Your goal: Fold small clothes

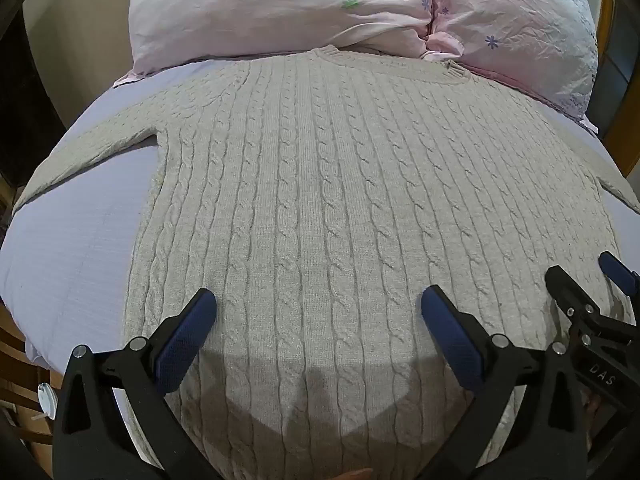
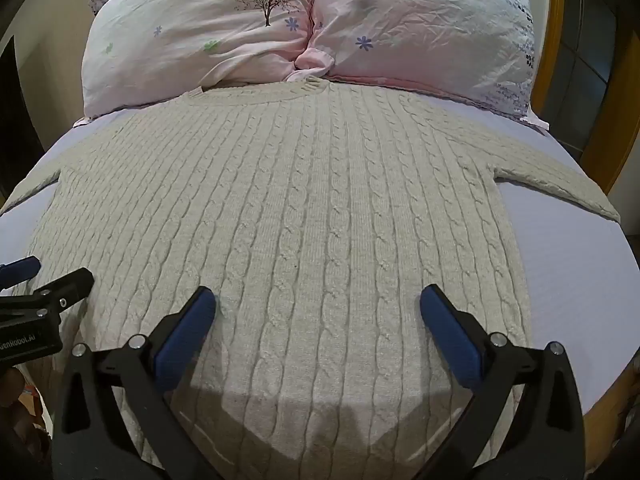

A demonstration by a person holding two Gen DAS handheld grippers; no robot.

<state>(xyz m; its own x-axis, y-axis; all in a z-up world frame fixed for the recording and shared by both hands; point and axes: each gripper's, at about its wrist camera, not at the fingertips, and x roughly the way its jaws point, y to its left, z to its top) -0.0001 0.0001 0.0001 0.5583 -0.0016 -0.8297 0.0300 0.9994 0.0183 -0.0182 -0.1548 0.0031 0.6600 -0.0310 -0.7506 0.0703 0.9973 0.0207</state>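
Sweater [image 1: 320, 184] folding has not begun, as far as the views show: the cream cable-knit lies flat on the bed [image 1: 80, 240], body smooth, both sleeves spread out left and right, neckline at the far end against two pink floral pillows [image 1: 280, 12]. Every fold is left to do. The left tool [image 1: 318, 312] hovers over the near hem, fingers spread wide, holding nothing; whether it touches the knit is unclear. The right tool [image 2: 318, 312] hangs just beside it over the same near edge, equally wide apart and empty. Lavender sheet shows on both sides of the garment.
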